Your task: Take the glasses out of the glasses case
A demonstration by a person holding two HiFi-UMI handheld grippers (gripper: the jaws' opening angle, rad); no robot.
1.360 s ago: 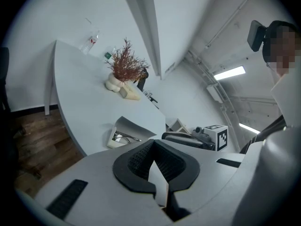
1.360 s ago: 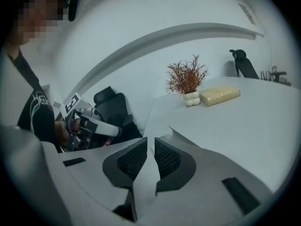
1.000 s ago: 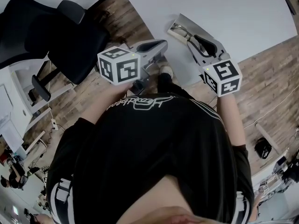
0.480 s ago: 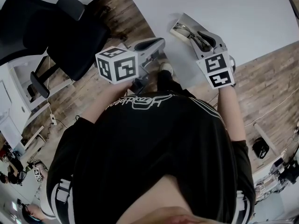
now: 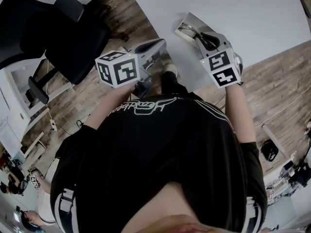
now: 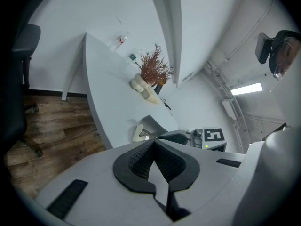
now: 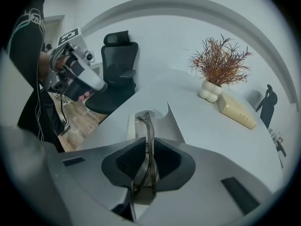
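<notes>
The open pale glasses case [image 5: 190,21] lies near the front edge of the white table [image 5: 252,13]. In the right gripper view the case [image 7: 171,124] sits just beyond the jaws. My right gripper [image 5: 203,37] [image 7: 149,142] is shut on the folded thin-framed glasses [image 7: 147,128], whose far end reaches over the case. The glasses [image 5: 191,31] show as a thin dark line at the case. My left gripper [image 5: 158,45] [image 6: 153,144] hovers off the table's edge to the left of the case, shut with nothing between its pads. It sees the case [image 6: 146,126] ahead.
A black office chair [image 5: 58,28] [image 7: 117,74] stands on the wooden floor [image 5: 131,13] to the left. Farther along the table are a dried plant in a white vase [image 7: 210,89] [image 6: 141,83] and a tan box [image 7: 237,109].
My right gripper has shifted a little up and left toward the case and turned its cube. The left gripper has drifted slightly left.
</notes>
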